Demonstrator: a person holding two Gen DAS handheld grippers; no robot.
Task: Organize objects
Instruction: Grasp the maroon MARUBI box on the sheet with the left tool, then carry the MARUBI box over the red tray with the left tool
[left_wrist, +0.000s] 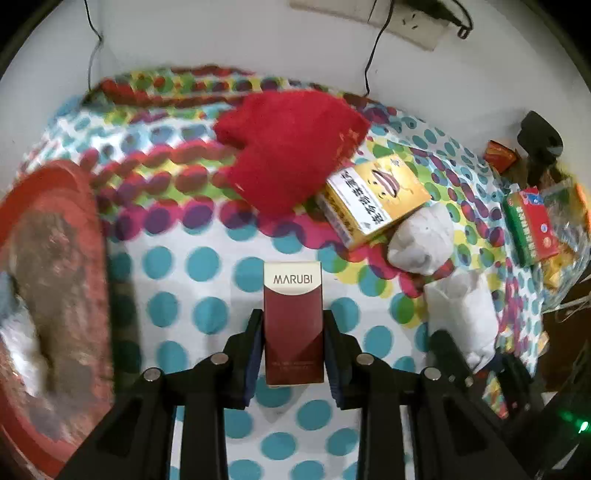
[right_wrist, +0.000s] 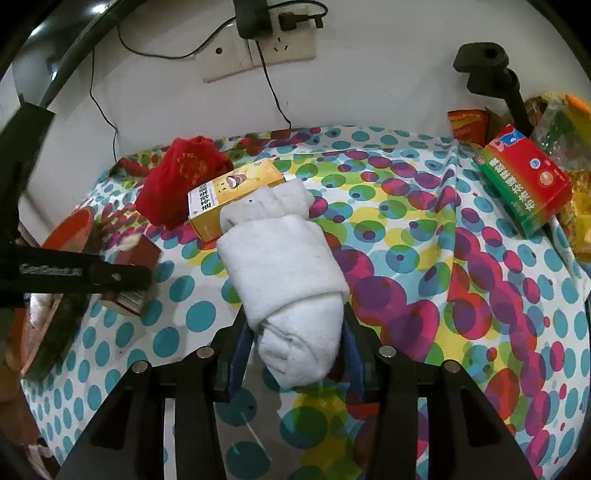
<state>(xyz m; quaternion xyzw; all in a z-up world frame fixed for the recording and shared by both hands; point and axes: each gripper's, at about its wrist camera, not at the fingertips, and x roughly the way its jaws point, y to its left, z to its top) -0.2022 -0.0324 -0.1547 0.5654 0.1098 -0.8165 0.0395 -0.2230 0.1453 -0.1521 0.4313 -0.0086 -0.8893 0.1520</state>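
The left hand-held gripper (left_wrist: 293, 343) was clamped on a dark red Marubi box (left_wrist: 293, 325), its two pads pressed against the box's long sides, with the box standing upright just over a counter covered by a polka-dot cloth (left_wrist: 207, 266). The right hand-held gripper (right_wrist: 299, 350) was closed on a rolled white towel (right_wrist: 284, 273), which reached forward from its jaws over the cloth. Both grasps looked complete, so the step in hand seemed to be carrying each item to its place. A red tray (left_wrist: 55, 236) sat at the counter's left edge, close beside the box, and seemed a likely spot for it; reaching it would call for a short sideways carry clear of the tray's rim. Ahead of the box lay a red cloth (left_wrist: 291, 155) and a yellow box (left_wrist: 373, 195), touching each other, with a white bundle (left_wrist: 421, 240) just beyond them. A green and red box (right_wrist: 524, 181) rested near the right edge among packets. Open cloth remained in the middle and on the near side, while the wall closed off the far edge.
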